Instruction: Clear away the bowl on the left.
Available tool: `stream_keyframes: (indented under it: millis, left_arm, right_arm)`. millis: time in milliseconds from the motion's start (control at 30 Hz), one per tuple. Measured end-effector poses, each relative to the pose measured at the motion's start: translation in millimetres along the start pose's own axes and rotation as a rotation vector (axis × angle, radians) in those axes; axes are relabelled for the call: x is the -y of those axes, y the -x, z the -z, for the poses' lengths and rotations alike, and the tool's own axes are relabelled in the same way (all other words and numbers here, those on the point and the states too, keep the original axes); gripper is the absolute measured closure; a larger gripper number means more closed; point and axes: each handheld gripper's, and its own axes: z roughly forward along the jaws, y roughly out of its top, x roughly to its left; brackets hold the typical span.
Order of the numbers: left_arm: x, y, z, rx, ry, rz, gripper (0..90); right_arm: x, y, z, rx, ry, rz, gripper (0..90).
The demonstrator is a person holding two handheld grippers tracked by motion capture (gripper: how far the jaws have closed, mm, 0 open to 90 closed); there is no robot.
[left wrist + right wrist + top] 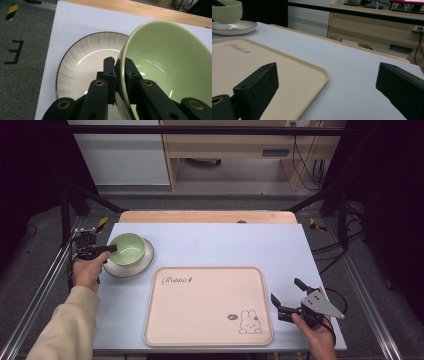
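Note:
A pale green bowl (pixel 128 248) hangs tilted just over a white plate with a dark rim (pixel 143 265) at the table's left. My left gripper (pixel 111 248) is shut on the bowl's rim, one jaw inside and one outside. The left gripper view shows the bowl (pixel 170 62) pinched at its near rim by that gripper (pixel 119 61), with the plate (pixel 85 57) below it. My right gripper (pixel 286 290) stands open by the right edge of a beige rabbit tray (pixel 207 305), holding nothing. In the right gripper view the gripper (pixel 325 68) looks across the tray (pixel 262 67) to the bowl (pixel 227 11) and plate (pixel 234 27).
The pale blue mat (pixel 225 245) covers the table, with a wooden strip (pixel 205 216) along its far edge. Black frame rails run down both sides. A wooden desk and cables stand beyond the table.

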Motion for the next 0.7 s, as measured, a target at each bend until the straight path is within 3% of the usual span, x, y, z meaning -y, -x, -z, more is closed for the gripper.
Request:
stream_keyframes:
  millis: [267,700]
  left_arm:
    - [-7.3,19.3,17.1,0.052,0.016,-0.061,82.6]
    - [-5.7,55.3,25.3,0.138,0.016,-0.142,82.6]
  right_arm:
    - [0.0,0.7,-0.6,0.006,0.014,0.012,4.2]
    - [-1.0,0.3,0.9,0.009,0.026,0.017,4.7]
